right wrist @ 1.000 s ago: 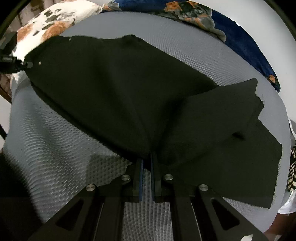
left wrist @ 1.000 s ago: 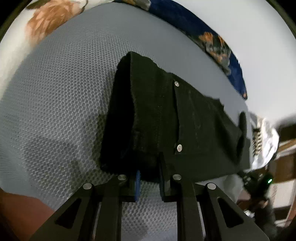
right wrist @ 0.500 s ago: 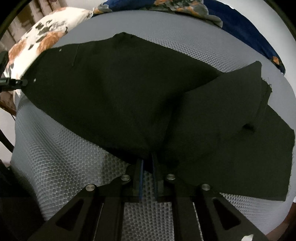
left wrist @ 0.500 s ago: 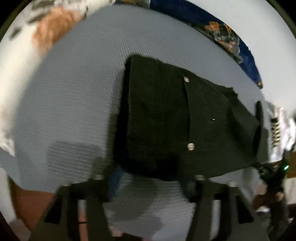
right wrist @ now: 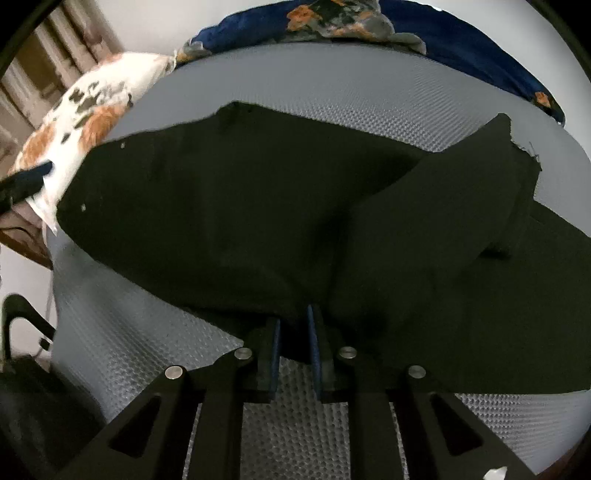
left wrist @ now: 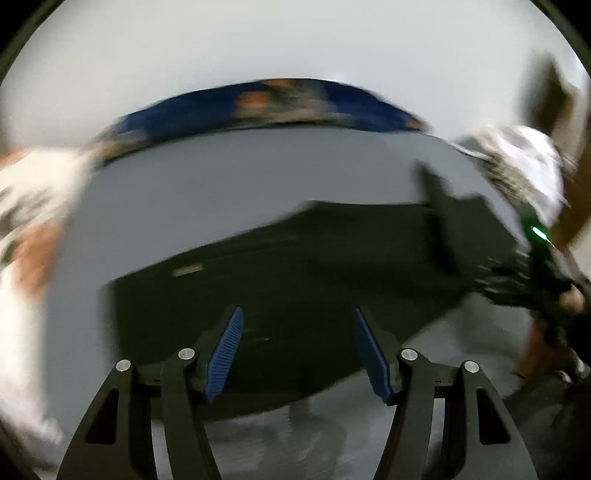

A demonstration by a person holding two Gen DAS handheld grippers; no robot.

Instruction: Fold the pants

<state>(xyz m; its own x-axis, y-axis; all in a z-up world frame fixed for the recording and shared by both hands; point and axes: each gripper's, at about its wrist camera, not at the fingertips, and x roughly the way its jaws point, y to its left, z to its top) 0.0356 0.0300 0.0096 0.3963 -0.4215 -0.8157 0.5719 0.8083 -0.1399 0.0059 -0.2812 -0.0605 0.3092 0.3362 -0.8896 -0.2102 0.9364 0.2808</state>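
Observation:
Black pants (right wrist: 240, 221) lie spread on a grey mesh mattress (right wrist: 332, 81), with one leg folded over at the right. My right gripper (right wrist: 294, 321) sits at their near edge. Its jaws are opening, and a fold of the black cloth lies loose between the blue pads. In the blurred left wrist view my left gripper (left wrist: 297, 325) hangs open above the pants (left wrist: 295, 273) with nothing between its fingers. The right gripper (left wrist: 535, 258), with a green light, shows at the far right end of the pants.
A white floral pillow (right wrist: 85, 110) lies at the mattress's left end. A dark blue floral blanket (right wrist: 369, 26) runs along its far side by the wall. A dark object (right wrist: 22, 387) stands off the bed at lower left.
My left gripper let go of the waistband, opened wide, lifted and rolled. My right gripper's jaws have parted slightly around the cloth and it shifted a little.

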